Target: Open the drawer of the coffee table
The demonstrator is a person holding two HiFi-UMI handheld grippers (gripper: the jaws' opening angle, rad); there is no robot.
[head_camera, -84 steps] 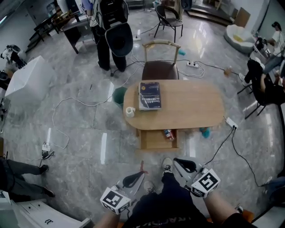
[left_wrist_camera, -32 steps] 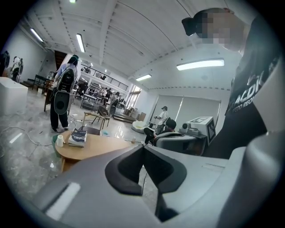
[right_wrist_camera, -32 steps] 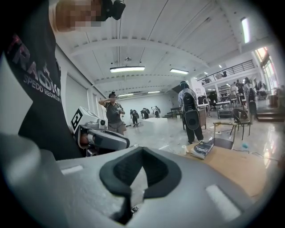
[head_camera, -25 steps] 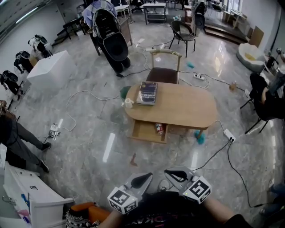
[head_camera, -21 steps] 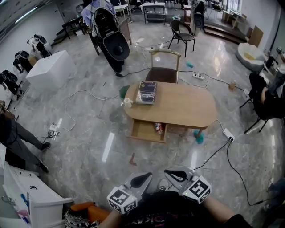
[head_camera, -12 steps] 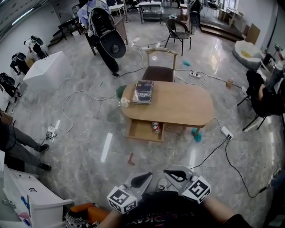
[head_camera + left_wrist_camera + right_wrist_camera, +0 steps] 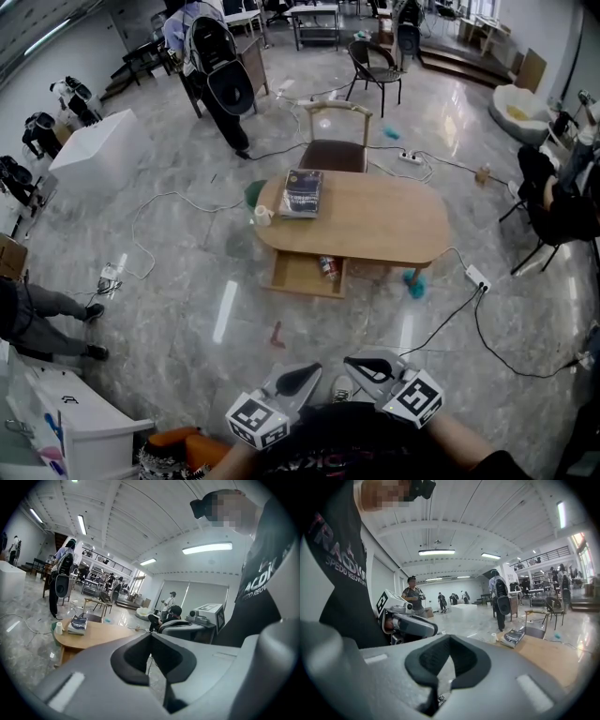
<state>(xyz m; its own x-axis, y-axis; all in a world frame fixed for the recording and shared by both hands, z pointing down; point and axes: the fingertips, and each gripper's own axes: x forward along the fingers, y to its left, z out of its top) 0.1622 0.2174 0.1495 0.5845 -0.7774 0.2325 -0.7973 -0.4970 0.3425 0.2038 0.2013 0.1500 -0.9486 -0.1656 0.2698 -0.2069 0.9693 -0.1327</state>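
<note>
The oval wooden coffee table (image 7: 375, 223) stands a few steps ahead of me. Its drawer (image 7: 305, 276) is pulled out toward me, with a small can (image 7: 327, 268) lying in it. A dark book (image 7: 303, 192) and a white cup (image 7: 262, 216) rest on the tabletop's left end. Both grippers are held close to my body, far from the table. My left gripper (image 7: 313, 369) and right gripper (image 7: 350, 362) are shut with nothing in them. The left gripper view shows the shut left gripper (image 7: 152, 636) and the table (image 7: 101, 636); the right gripper view shows the shut right gripper (image 7: 449, 639) and the book (image 7: 513, 637).
A wooden chair (image 7: 337, 141) stands behind the table. Cables and a power strip (image 7: 477, 278) lie on the shiny floor, with a red item (image 7: 276, 335) and a teal item (image 7: 412, 282). A white box (image 7: 89, 150), a white cabinet (image 7: 66, 422) and several people stand around.
The view has drawn back, so the table looks smaller and farther off. A person at the left edge has moved further out of frame. Both grippers stay still and shut.
</note>
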